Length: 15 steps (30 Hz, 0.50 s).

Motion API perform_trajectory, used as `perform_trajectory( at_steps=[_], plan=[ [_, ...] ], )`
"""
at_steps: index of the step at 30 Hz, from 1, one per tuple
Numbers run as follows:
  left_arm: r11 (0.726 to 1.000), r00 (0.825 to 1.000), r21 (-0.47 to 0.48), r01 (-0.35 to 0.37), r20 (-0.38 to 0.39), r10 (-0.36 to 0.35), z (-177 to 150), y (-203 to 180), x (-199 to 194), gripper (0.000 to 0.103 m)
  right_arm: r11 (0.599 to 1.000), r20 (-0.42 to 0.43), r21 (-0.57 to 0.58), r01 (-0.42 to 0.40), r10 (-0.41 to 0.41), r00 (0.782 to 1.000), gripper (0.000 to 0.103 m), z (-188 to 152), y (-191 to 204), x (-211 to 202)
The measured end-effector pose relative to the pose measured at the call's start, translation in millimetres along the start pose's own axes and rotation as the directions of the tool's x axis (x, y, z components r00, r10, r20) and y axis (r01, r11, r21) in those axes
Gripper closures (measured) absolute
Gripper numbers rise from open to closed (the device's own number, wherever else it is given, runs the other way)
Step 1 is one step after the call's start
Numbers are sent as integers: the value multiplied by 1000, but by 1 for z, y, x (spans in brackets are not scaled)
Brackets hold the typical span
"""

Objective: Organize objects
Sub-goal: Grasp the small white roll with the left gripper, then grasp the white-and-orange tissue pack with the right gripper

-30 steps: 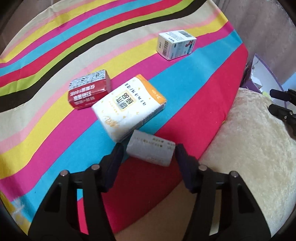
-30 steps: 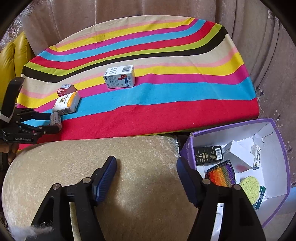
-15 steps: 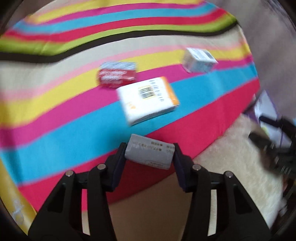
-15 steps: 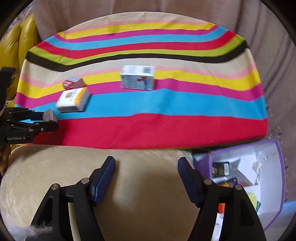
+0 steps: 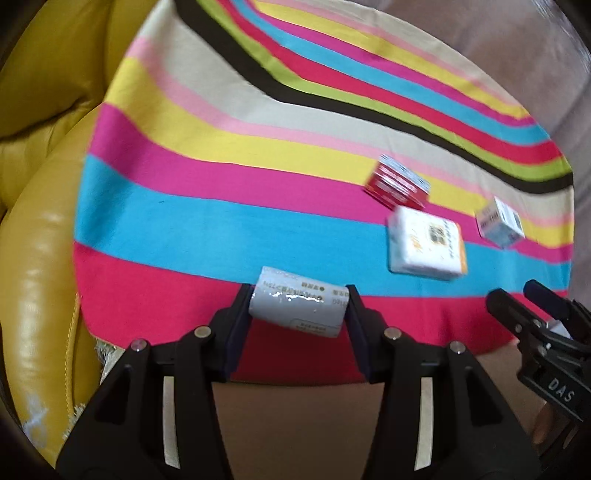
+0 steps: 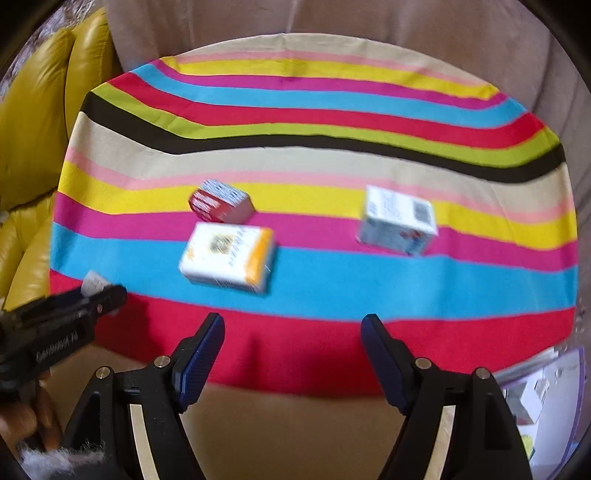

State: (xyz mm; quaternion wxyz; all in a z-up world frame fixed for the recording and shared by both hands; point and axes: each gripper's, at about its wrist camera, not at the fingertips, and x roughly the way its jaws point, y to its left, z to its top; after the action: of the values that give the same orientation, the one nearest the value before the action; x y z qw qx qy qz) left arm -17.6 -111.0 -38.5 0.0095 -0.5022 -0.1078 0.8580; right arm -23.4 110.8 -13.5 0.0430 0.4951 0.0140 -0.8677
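the left gripper (image 5: 299, 306) has a small grey-white packet (image 5: 301, 306) clamped between its pads, long axis crosswise from pad to pad and a little tilted, hanging over the red edge stripe of the striped cloth (image 5: 221, 221). the right gripper (image 6: 293, 354) has just been spreading its jaws and stands wide with nothing between them. from those jaws the orange-and-white pack (image 6: 229, 256) lies at about 11 o'clock, long axis running roughly 10 to 4, and the white-blue box (image 6: 397, 225) at about 1 o'clock; the red box (image 6: 221, 203) sits just beyond the pack, perhaps touching it, though blur leaves that unsure. the right hand looks the nearer, free one for either. the purple bin (image 6: 546, 398) shows at 4 o'clock, off the cloth. a yellow leather seat (image 6: 33, 129) stands at 9 o'clock, a grey-brown curtain (image 6: 332, 18) behind.
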Motion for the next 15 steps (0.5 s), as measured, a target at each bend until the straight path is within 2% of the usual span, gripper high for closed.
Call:
perform_trajectory(
  at_steps=[7, 15],
  plan=[
    [995, 998, -101, -12, 57, 17, 1, 14, 6, 50, 999, 23, -37, 23, -22, 1000, 22, 21, 30, 20],
    [995, 998, -99, 3, 64, 4, 3, 14, 8, 50, 997, 21, -51, 51, -50, 999, 20, 33, 45, 34]
  ],
)
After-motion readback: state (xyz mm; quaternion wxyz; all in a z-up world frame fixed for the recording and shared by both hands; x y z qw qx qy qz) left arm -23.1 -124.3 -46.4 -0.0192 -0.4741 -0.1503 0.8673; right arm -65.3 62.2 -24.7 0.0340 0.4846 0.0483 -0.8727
